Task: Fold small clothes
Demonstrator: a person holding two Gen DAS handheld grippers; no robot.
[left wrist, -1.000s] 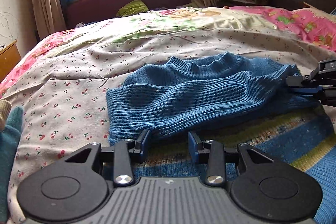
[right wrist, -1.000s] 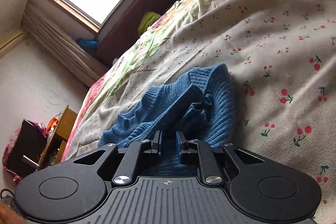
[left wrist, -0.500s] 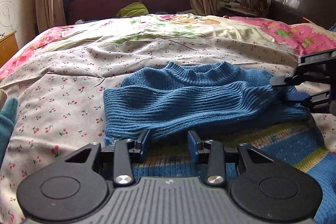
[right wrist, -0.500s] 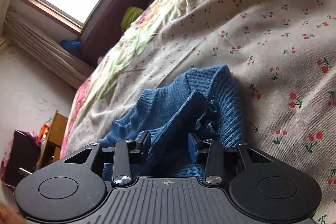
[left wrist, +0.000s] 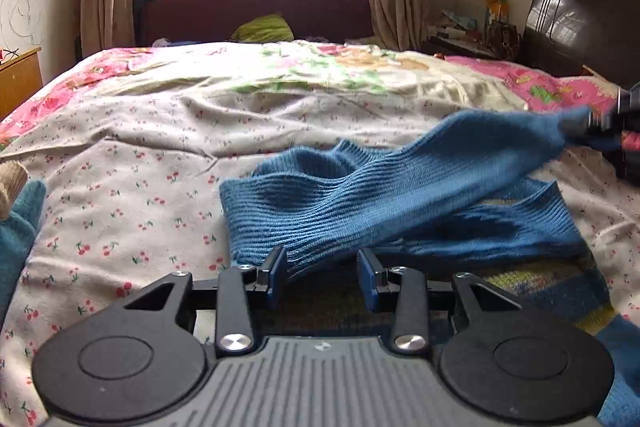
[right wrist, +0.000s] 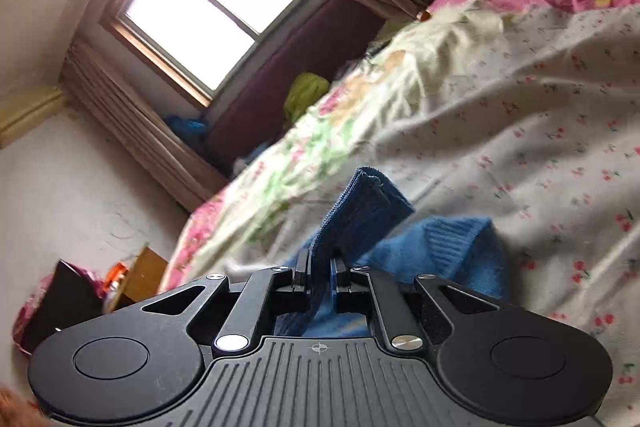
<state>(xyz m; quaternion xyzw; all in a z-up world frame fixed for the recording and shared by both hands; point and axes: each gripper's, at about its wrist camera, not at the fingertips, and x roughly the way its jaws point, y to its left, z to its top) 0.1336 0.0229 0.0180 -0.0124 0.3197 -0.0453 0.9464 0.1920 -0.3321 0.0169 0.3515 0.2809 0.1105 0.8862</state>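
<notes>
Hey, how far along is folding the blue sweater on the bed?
Early stage. Done: the blue sweater lies spread on the cherry-print bedsheet. In hand: the right gripper is shut on one sleeve, raised off the bed. The left gripper is open at the hem. Left: both sleeves and body folds.

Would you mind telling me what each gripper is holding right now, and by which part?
The right gripper is shut on the blue sweater, pinching the end of its sleeve. The left gripper is open and holds nothing.
</notes>
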